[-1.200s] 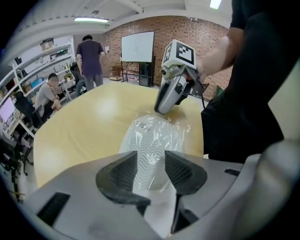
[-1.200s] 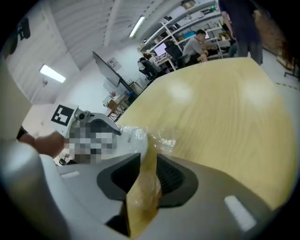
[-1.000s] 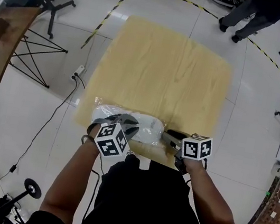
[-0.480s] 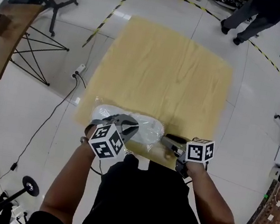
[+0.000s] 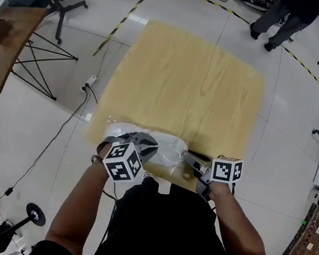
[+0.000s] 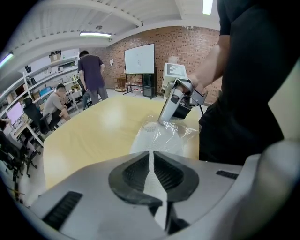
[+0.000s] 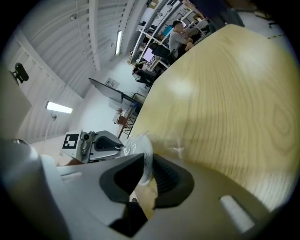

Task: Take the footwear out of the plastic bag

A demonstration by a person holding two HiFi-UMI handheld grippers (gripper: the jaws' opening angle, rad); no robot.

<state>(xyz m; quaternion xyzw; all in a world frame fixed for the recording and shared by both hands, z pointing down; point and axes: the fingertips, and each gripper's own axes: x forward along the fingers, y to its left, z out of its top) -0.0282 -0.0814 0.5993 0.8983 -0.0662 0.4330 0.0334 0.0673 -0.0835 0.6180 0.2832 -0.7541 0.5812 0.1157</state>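
Note:
A clear plastic bag (image 5: 170, 155) with white footwear (image 5: 117, 130) inside lies at the near edge of the wooden table (image 5: 192, 81). My left gripper (image 5: 144, 142) is on the bag's left part. In the left gripper view its jaws (image 6: 151, 157) pinch a thin fold of the bag (image 6: 164, 136) and are easing open. My right gripper (image 5: 189, 158) is at the bag's right end. In the right gripper view its jaws (image 7: 147, 164) are closing, with crinkled bag film (image 7: 139, 144) in the gap between them. Each gripper shows in the other's view: the right gripper (image 6: 174, 101) and the left gripper (image 7: 101, 143).
The bag lies right at the table's near edge, against my body. A power strip (image 5: 89, 83) and its cable lie on the floor to the left, by a desk (image 5: 6, 45) and a folding stand. A person (image 5: 283, 17) walks beyond the table's far right corner.
The right gripper has shifted slightly left, up to the bag's right end. The left gripper has stayed on the bag's left part, barely moving.

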